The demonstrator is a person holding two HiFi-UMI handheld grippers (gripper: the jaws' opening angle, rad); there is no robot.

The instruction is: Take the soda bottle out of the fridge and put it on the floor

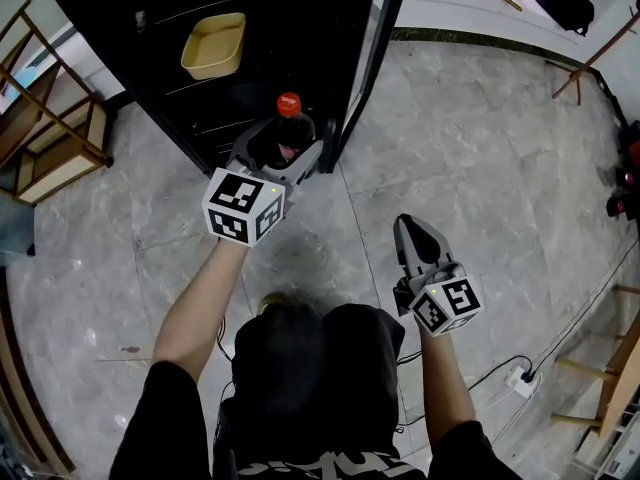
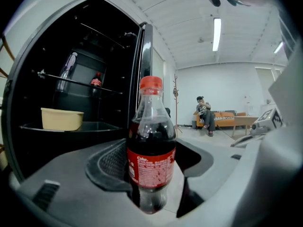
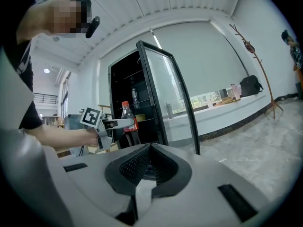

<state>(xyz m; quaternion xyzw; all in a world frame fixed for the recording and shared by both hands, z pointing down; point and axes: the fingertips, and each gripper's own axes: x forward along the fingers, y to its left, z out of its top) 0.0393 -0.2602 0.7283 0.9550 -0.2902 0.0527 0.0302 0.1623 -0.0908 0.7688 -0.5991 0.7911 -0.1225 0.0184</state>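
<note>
A dark soda bottle [image 1: 290, 136] with a red cap and red label is upright between the jaws of my left gripper [image 1: 285, 156], which is shut on its lower body. It hangs just in front of the open black fridge [image 1: 170, 78], near the bottom of the door opening. In the left gripper view the bottle [image 2: 151, 150] fills the middle, with the grey pads [image 2: 111, 167] at its sides. My right gripper [image 1: 408, 230] is shut with nothing in it, low over the floor to the right. From the right gripper view, the bottle [image 3: 127, 119] shows held off the floor.
The fridge's glass door [image 1: 370, 58] stands open right of the bottle. A yellow tray [image 1: 214, 45] lies on a fridge shelf, with other bottles [image 2: 96, 82] further in. A wooden rack [image 1: 50, 138] stands left. A cable and power strip [image 1: 520, 378] lie right. Someone sits on a distant sofa [image 2: 204, 115].
</note>
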